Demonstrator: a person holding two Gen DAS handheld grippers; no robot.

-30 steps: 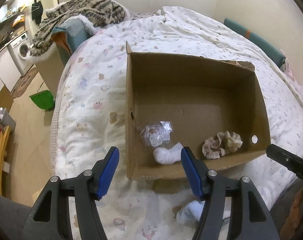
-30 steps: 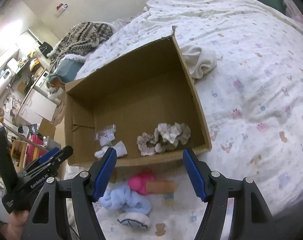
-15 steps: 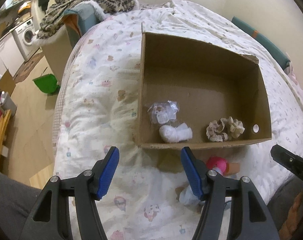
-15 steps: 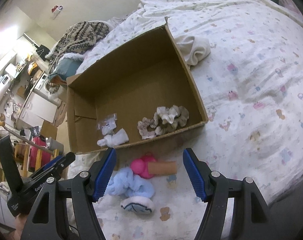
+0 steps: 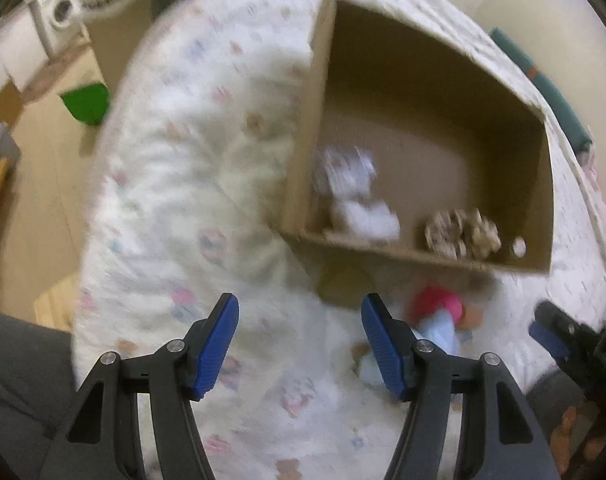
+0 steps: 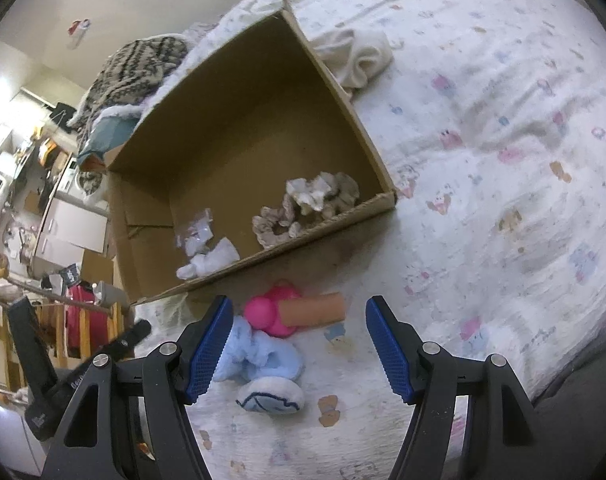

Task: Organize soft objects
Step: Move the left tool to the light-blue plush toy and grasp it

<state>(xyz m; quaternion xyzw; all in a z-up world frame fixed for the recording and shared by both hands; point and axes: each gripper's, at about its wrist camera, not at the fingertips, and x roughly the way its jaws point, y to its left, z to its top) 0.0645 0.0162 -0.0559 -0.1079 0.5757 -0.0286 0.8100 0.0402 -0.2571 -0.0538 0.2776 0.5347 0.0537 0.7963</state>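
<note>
An open cardboard box [image 6: 335, 92] lies on the bed and holds a white sock [image 6: 209, 262], a clear plastic packet [image 6: 195, 234] and beige scrunchies [image 6: 307, 204]. In front of it lie a pink soft toy with a tan tube [image 6: 291, 314], a light blue fluffy item [image 6: 259, 354] and a white-and-blue sock ball [image 6: 271, 396]. My right gripper [image 6: 299, 344] is open and empty, just above these. My left gripper [image 5: 299, 344] is open and empty, left of the blurred pink toy [image 5: 437, 304] and in front of the box [image 5: 511, 200].
A cream cloth [image 6: 355, 56] lies behind the box's right wall. A striped blanket [image 6: 131, 68] is piled at the bed's far left. The bed edge drops to the floor on the left, with a green bin [image 5: 85, 100] and a washing machine [image 5: 57, 16].
Both grippers have pulled back from the box toward the near edge of the bed. The soft items in front of the box have come more into view. The left view is motion-blurred.
</note>
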